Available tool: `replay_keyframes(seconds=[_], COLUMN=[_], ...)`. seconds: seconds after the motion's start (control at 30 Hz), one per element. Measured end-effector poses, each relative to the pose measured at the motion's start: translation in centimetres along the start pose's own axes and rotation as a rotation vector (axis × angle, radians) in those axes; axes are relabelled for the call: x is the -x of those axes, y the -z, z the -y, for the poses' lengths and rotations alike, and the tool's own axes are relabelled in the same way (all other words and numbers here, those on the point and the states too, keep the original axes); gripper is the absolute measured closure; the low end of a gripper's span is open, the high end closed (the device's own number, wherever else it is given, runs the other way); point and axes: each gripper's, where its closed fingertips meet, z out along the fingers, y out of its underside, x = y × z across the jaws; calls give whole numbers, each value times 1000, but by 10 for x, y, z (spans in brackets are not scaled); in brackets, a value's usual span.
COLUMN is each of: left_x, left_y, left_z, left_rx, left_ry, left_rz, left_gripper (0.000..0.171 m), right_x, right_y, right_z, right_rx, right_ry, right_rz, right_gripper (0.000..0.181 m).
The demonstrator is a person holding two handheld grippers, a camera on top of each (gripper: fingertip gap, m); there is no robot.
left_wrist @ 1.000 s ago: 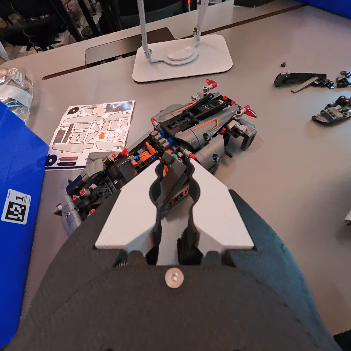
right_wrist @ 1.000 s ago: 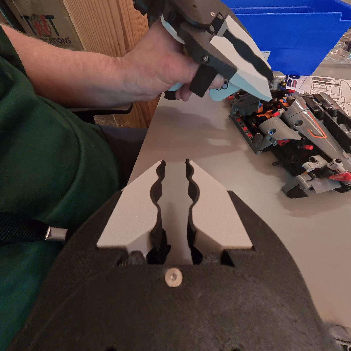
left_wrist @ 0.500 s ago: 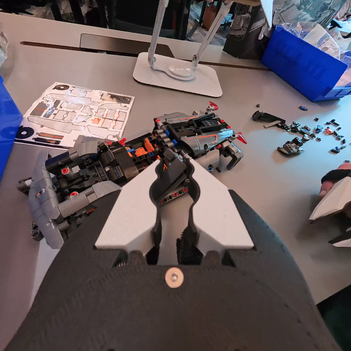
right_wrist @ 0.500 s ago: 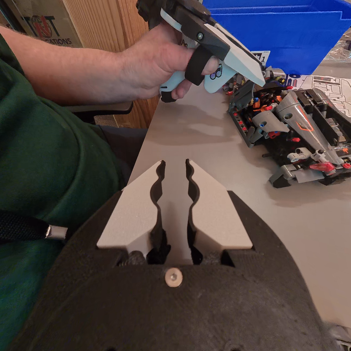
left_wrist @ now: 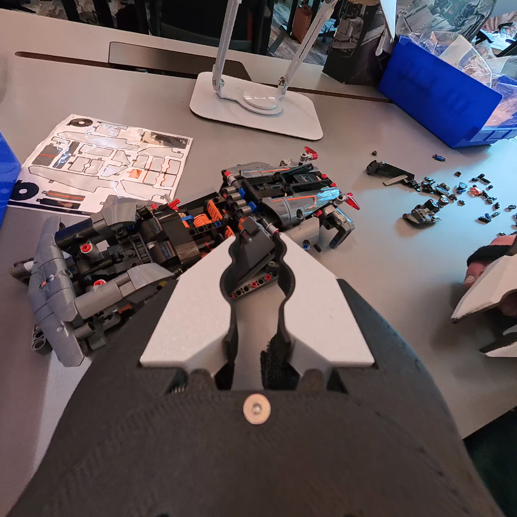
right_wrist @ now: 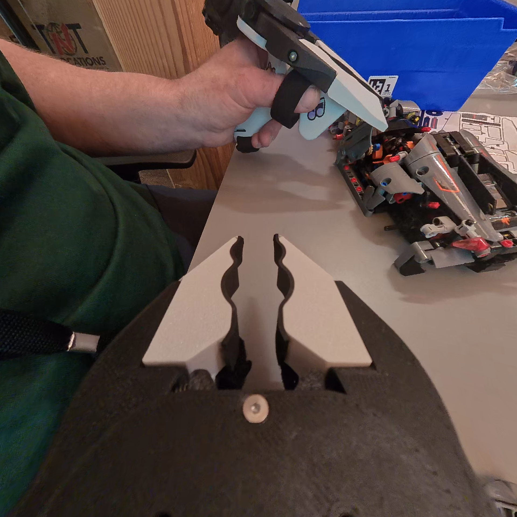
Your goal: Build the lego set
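A grey, black and orange lego car model (left_wrist: pixel 293 201) lies on the grey table (left_wrist: pixel 377 265). My left gripper (left_wrist: pixel 256 240) is shut on a dark grey panel (left_wrist: pixel 253 251) that stands up from the model's near side. The right wrist view shows the model (right_wrist: pixel 436 179) from its side, with the left gripper (right_wrist: pixel 355 98) coming down onto it from a hand. My right gripper (right_wrist: pixel 258 237) is open and empty, low over the table's near edge and well short of the model. It also shows at the right edge of the left wrist view (left_wrist: pixel 481 293).
A sticker sheet (left_wrist: pixel 106 162) lies behind the model. Several small loose parts (left_wrist: pixel 447 193) are scattered at the right. A white stand base (left_wrist: pixel 257 112) sits at the back and a blue bin (left_wrist: pixel 436 92) at the back right. Another blue bin (right_wrist: pixel 405 50) stands beyond the model.
My left gripper has swung round while still holding the grey panel, and the model has turned on the table with it. My right gripper has not moved.
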Motion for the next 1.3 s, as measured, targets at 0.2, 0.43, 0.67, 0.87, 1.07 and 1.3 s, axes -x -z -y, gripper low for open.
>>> replay_keyframes(seconds=[0.2, 0.43, 0.67, 0.87, 1.07, 1.3], left_x=[0, 4, 13, 18, 20, 19], left_y=[1, 6, 15, 18, 20, 25], left_z=[-1, 0, 0, 0, 0, -3], left_rx=[3, 10, 12, 5, 6, 4], left_ry=[-6, -17, -15, 23, 28, -1], left_rz=[3, 6, 20, 1, -11, -58], left_gripper=[150, 151, 153, 153, 153, 153], right_x=[0, 1, 1, 1, 2, 2], right_y=[0, 0, -1, -1, -1, -1], right_z=[0, 0, -1, -1, -1, -2], right_rx=[0, 1, 9, 4, 10, 13], right_ry=[2, 5, 11, 8, 13, 17], right_rz=[0, -1, -2, -1, 0, 1], right_gripper=[161, 161, 161, 161, 161, 161])
